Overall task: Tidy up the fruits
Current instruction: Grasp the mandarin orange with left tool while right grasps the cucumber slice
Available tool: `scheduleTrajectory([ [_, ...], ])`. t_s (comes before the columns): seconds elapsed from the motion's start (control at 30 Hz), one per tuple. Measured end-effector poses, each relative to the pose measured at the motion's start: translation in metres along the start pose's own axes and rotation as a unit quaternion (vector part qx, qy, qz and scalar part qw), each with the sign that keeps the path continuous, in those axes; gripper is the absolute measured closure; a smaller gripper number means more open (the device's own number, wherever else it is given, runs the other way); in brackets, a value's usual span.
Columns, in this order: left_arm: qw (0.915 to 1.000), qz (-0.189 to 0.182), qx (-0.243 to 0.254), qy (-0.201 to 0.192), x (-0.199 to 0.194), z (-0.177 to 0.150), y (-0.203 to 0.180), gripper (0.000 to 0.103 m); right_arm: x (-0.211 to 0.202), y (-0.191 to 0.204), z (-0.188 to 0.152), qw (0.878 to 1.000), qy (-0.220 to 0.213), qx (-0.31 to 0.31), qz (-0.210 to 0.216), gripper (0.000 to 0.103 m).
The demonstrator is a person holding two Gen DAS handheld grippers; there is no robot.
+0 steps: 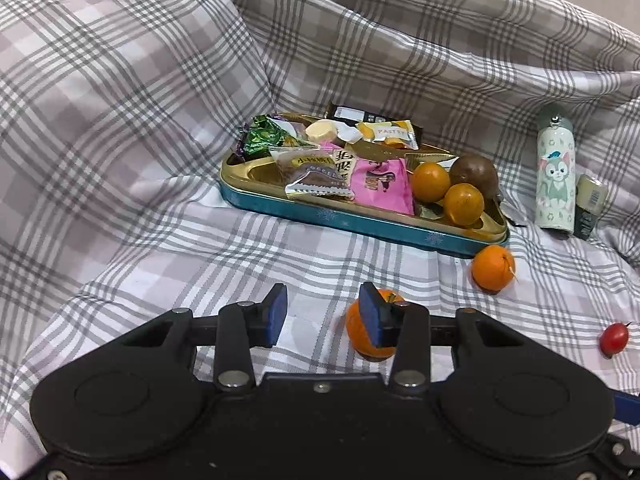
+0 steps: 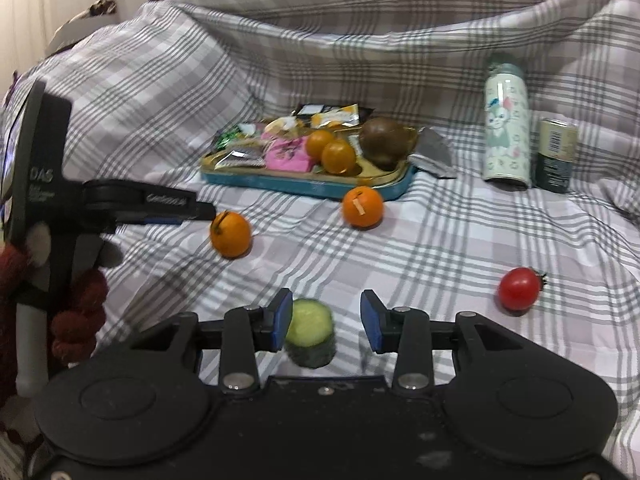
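The nearest orange (image 1: 370,332) lay on the checked bedsheet (image 1: 160,240), short of the tin tray (image 1: 360,222), partly hidden behind the left gripper's (image 1: 323,314) right pad; whether that pad touched it I could not tell. It looked light, round and firm, likely to roll, so best pinched across its middle. The jaws stood part open, with nothing between them. The right gripper (image 2: 326,322) was also part open around a cucumber slice (image 2: 311,334) without pinching it. That slice seemed soft and slick.
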State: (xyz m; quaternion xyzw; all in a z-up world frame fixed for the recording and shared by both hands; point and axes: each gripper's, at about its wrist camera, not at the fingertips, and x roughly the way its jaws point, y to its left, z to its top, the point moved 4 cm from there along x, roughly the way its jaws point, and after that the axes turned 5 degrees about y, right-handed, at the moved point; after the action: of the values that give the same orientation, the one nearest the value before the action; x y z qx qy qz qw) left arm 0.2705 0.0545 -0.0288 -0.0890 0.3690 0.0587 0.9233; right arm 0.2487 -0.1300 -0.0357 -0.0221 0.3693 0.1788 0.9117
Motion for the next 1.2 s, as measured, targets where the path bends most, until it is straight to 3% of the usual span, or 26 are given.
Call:
scheduleTrajectory([
  [0.27,0.9988,0.009,-0.039,0.027,0.008,0.000,0.015,0.056,0.005,0.010,-0.001,1.000,0.004,-0.016,-0.003,0.054],
  [0.4,0.9968,-0.006,-0.057,0.055,0.016,-0.003,0.017,0.056,0.002,0.011,-0.001,1.000,-0.003,-0.017,0.011,0.054],
  [0.73,0.9978,-0.008,-0.041,0.051,0.014,-0.004,0.012,0.056,0.011,0.014,-0.004,0.999,0.011,-0.044,-0.028,0.054],
  [0.93,0.9987,-0.005,-0.019,0.047,0.013,-0.006,0.007,0.056,0.008,-0.008,0.003,0.999,-0.004,0.002,-0.049,0.054],
  [1.07,0.9992,-0.002,-0.003,0.040,0.010,-0.006,0.002,0.056,0.007,-0.024,0.006,0.993,-0.016,0.017,-0.116,0.053],
  [1.2,0.9996,0.000,-0.001,0.028,0.006,-0.005,0.002,0.056,0.001,-0.033,0.007,0.995,-0.019,0.049,-0.087,0.053],
])
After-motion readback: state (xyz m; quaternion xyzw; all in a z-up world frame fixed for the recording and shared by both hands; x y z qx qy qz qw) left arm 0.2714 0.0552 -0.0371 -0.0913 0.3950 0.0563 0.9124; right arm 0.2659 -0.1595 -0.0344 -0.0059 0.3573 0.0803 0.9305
